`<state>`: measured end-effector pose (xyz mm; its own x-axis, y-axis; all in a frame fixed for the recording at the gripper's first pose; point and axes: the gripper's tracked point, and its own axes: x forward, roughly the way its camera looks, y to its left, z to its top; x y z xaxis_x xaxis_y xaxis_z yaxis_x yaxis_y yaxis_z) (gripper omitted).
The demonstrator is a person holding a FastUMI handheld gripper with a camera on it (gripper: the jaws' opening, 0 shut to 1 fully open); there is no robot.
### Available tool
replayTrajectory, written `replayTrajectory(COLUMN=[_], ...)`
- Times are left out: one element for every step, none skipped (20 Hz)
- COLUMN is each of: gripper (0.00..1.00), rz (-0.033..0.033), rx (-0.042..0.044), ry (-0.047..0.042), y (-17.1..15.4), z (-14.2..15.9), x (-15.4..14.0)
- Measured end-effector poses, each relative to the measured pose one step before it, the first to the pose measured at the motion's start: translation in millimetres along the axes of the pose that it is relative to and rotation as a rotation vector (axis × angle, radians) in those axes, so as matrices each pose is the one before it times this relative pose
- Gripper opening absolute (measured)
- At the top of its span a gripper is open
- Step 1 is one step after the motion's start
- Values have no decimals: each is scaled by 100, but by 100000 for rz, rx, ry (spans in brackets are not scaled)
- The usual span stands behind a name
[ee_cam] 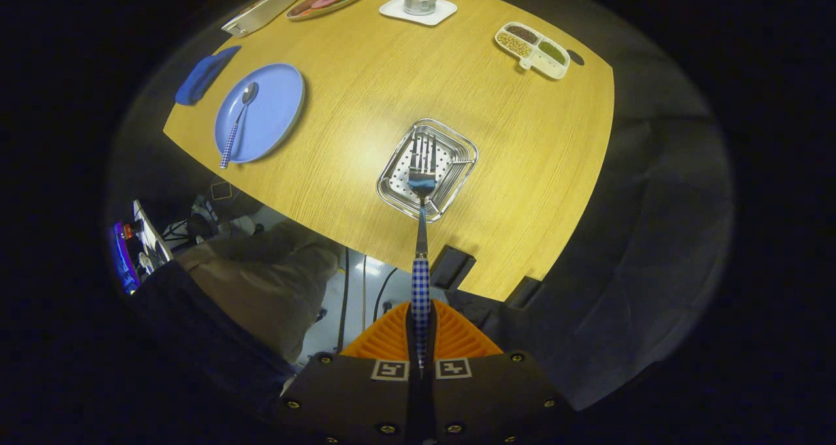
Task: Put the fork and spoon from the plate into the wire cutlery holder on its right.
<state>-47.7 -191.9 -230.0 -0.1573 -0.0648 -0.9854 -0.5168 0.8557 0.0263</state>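
My gripper is shut on the blue-checked handle of the fork, both orange fingers pressing on it. The fork points straight ahead, and its tines hang above the square wire cutlery holder on the wooden table. The gripper is held high over the table's near edge. To the holder's left lies the blue plate. The spoon with the same checked handle rests on it, its handle end reaching past the plate's near rim.
A folded blue cloth lies left of the plate. Along the far edge sit a flat plate of food, a can on a white coaster and a divided snack tray. A person's legs are below the table's near-left edge.
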Motion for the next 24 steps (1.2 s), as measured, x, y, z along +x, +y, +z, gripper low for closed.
replayTrajectory(gripper=[1,1,1,1,1,1,0,1,1,0,0,0,0,1,1,0,1,1,1,0,0,0,0,1], rz=[463,1045,1111,328,741,1624,1626,184,-1067,-1489,-253,2,-1206,-1989,-1017,644,982,666,199,6,44,667,562,82], rx=[293,122,208,355,-122,-443,484,269,103,122,72,586,833,-218,-509,483,179,324,-237,-299,-466,-393,-84,-242], ry=[1933,1860,2307,1919,2273,1808,2911,2402,1708,1401,1201,1603,1284,1123,1123,1246,1401,1121,750,792,558,657,631,384], y=[-71,10,-66,-148,89,192,168,50,-306,-311,-186,-64,-196,-376,-227,303,150,148,128,77,129,182,415,-134], z=[110,152,177,116,230,187,119,93,305,427,313,307,387,402,456,314,239,171,314,174,199,178,301,85], x=[238,261,242,113,263,65,123,233,42,-29,45,146,190,51,80,262,114,150,57,21,-86,-102,74,111])
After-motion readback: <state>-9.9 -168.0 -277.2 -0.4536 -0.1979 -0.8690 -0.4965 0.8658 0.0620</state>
